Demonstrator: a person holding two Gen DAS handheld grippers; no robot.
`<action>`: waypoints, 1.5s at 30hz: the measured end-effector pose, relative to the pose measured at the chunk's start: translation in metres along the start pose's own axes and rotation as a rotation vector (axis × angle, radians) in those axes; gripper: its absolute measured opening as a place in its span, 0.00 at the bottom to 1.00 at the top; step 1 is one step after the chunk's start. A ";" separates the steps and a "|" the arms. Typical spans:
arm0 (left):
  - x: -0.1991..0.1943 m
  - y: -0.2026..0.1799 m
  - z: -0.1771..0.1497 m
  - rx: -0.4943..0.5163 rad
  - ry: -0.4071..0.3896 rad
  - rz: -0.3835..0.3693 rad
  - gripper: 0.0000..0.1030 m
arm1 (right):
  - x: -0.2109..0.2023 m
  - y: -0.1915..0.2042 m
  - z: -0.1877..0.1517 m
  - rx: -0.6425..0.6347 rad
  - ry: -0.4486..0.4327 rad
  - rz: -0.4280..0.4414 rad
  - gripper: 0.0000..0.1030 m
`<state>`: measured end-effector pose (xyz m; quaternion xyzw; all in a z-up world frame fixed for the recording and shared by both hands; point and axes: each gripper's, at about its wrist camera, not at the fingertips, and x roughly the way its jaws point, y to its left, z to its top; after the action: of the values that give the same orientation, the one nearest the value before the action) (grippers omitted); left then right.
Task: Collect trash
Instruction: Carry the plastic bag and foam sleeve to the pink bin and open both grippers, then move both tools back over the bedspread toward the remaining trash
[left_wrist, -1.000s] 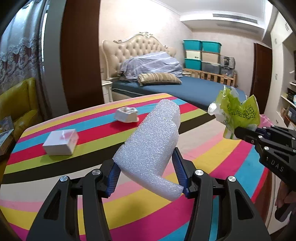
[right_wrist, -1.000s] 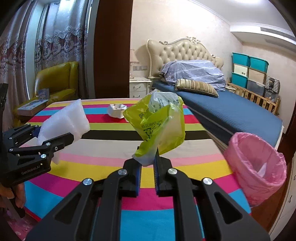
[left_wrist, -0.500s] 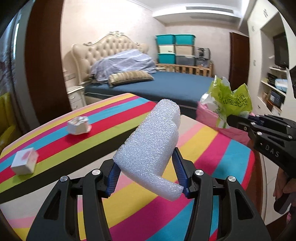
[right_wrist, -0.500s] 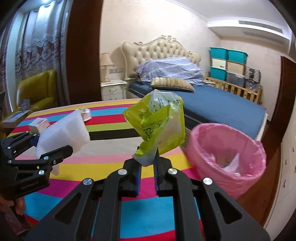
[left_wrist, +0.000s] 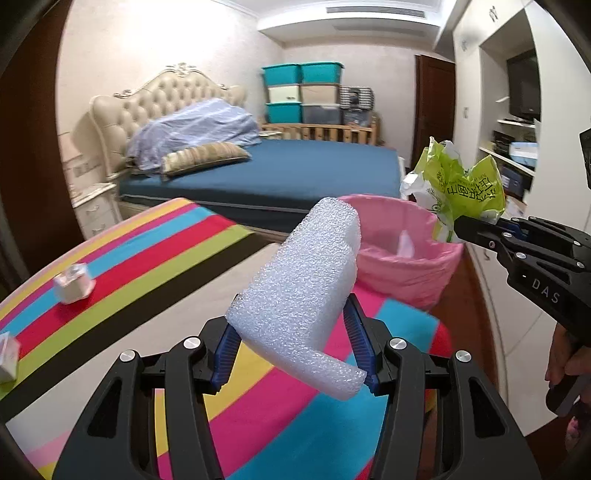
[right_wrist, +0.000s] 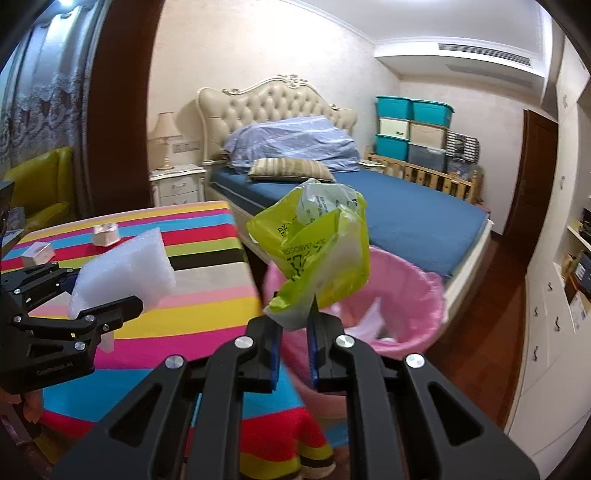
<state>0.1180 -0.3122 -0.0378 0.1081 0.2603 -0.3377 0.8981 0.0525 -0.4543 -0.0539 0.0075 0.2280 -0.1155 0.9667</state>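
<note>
My left gripper is shut on a white foam block, held over the right end of the striped table. The same foam block and left gripper show at the left of the right wrist view. My right gripper is shut on a crumpled green plastic bag, just in front of and above the pink-lined trash bin. In the left wrist view the green bag hangs over the bin's right rim, with the right gripper behind it.
Two small white boxes lie on the table's left part. A bed with blue cover stands behind the bin. White cabinets line the right wall. A hand grips the right handle.
Both grippers have swung right across the table with their loads. The pink bin has come into full view and now sits just beyond both loads. The white boxes have slid left.
</note>
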 end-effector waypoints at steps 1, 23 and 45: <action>0.004 -0.005 0.004 0.009 0.002 -0.016 0.49 | 0.000 -0.005 0.000 0.004 0.003 -0.006 0.11; 0.118 -0.053 0.107 0.033 0.044 -0.178 0.49 | 0.066 -0.122 0.027 0.099 0.063 -0.036 0.13; 0.092 0.000 0.058 0.039 0.031 0.026 0.93 | 0.056 -0.111 0.025 0.111 0.022 0.027 0.40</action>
<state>0.1994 -0.3846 -0.0394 0.1341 0.2663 -0.3292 0.8960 0.0870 -0.5761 -0.0517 0.0656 0.2319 -0.1148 0.9637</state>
